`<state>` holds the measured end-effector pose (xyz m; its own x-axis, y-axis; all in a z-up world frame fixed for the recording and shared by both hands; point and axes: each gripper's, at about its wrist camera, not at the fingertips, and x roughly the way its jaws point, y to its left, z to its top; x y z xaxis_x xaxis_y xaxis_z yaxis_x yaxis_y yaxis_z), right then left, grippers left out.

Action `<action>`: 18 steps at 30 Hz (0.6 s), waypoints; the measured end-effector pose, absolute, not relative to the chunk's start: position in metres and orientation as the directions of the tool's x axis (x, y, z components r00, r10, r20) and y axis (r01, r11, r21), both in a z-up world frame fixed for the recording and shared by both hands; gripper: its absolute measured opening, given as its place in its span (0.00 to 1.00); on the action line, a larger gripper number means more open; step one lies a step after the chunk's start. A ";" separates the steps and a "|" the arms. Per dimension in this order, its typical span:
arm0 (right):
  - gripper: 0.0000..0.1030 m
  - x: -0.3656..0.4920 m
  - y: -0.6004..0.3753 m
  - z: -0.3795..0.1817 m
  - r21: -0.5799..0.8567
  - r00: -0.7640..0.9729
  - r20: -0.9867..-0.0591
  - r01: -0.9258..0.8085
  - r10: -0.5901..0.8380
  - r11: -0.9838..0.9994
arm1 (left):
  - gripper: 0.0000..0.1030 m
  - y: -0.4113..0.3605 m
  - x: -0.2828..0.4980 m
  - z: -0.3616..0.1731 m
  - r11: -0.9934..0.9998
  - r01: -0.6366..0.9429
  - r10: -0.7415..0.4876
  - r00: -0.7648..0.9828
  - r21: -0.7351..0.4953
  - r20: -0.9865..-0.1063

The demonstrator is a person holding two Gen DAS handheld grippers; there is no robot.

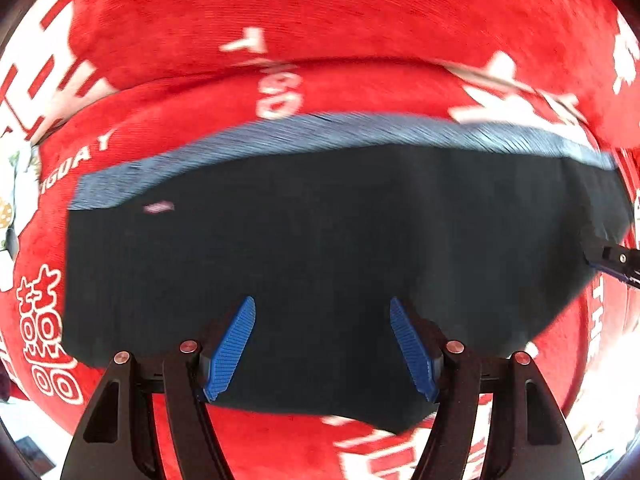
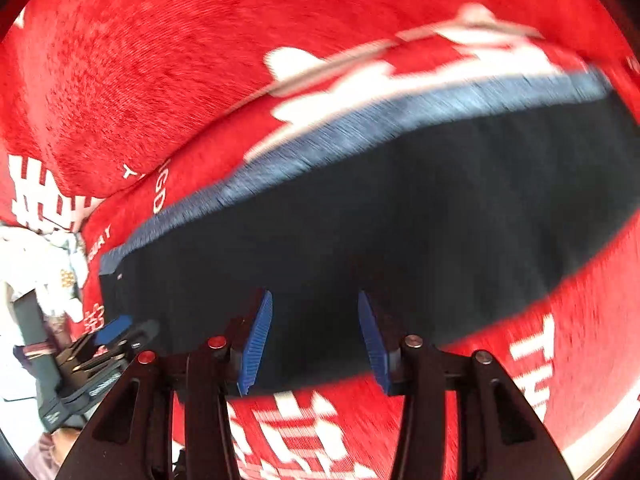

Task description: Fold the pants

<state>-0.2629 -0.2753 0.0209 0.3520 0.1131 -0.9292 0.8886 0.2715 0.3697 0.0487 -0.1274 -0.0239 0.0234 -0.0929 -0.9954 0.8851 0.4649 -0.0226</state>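
Observation:
Dark navy pants [image 1: 320, 248] lie folded into a flat block on the red blanket, with a lighter blue ribbed band [image 1: 320, 128] along the far edge. They also show in the right wrist view [image 2: 400, 220]. My left gripper [image 1: 322, 308] is open and empty, hovering over the near edge of the pants. My right gripper [image 2: 314, 300] is open and empty over the near edge too. The right gripper's fingers [image 1: 608, 258] show at the pants' right end in the left wrist view. The left gripper [image 2: 116, 334] shows at the pants' left end in the right wrist view.
A red plush blanket [image 1: 340, 12] with white letters and characters covers the surface and folds up behind the pants. White patterned fabric [image 2: 44, 256] lies at the far left. Both views are motion-blurred.

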 end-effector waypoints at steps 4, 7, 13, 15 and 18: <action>0.47 -0.305 -0.272 0.020 0.403 0.381 -0.914 0.888 0.140 0.221 | 0.69 -0.134 0.005 -0.033 0.445 0.895 -0.044 0.021 -0.001 -0.999; 0.48 -0.340 -0.274 0.012 0.420 0.394 -0.905 0.889 0.162 0.184 | 0.77 -0.133 -0.021 -0.041 0.416 0.905 -0.017 0.101 0.085 -0.995; 0.48 -0.354 -0.283 0.001 0.557 0.537 -0.824 0.827 0.179 0.079 | 0.78 -0.135 -0.030 -0.039 0.455 0.881 0.002 0.147 0.131 -0.989; 0.48 -0.349 -0.286 -0.007 0.595 0.578 -0.795 0.802 0.185 0.051 | 0.80 -0.133 -0.028 -0.040 0.479 0.870 0.003 0.132 0.117 -0.991; 0.48 -0.331 -0.289 -0.032 0.609 0.596 -0.765 0.793 0.244 -0.028 | 0.82 -0.129 -0.026 -0.042 0.490 0.867 -0.001 0.111 0.096 -0.994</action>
